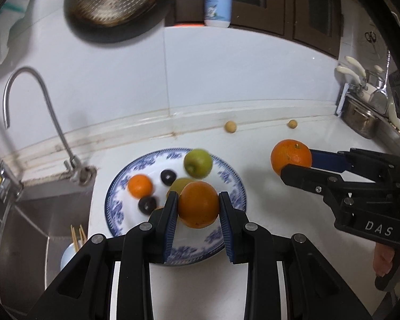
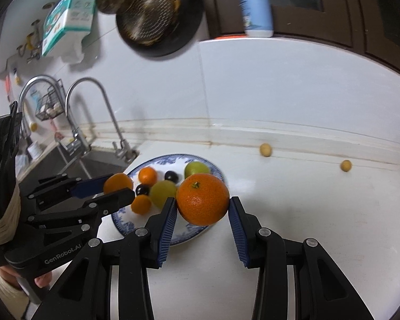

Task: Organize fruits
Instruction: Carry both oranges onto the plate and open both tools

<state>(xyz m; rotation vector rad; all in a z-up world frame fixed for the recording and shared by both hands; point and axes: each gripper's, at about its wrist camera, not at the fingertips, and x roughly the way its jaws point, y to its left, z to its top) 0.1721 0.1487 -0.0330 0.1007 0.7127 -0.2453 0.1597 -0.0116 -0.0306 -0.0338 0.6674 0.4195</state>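
Here the left gripper has its jaws drawn in on an orange, a blue ribbed pad pressed to either side, and the fruit is carried clear above the near part of the blue-and-white plate. The right gripper is closed the same way on a second orange with its green stem end up — the pads touch its left and right flanks, and it hangs over the plate's right rim and the white counter. The right jaws stand a little wider than the left, as that fruit is the bigger of the two.

On the plate lie a green apple at the far side, a small tangerine to the left, two dark round fruits and a yellow-green fruit partly hidden behind the left-hand orange. Another small orange fruit shows near the plate's near-left edge in the right wrist view.

Two small tan balls rest well apart at the far edge of the counter, against the wall. To the left stand a curved tap and a steel sink.
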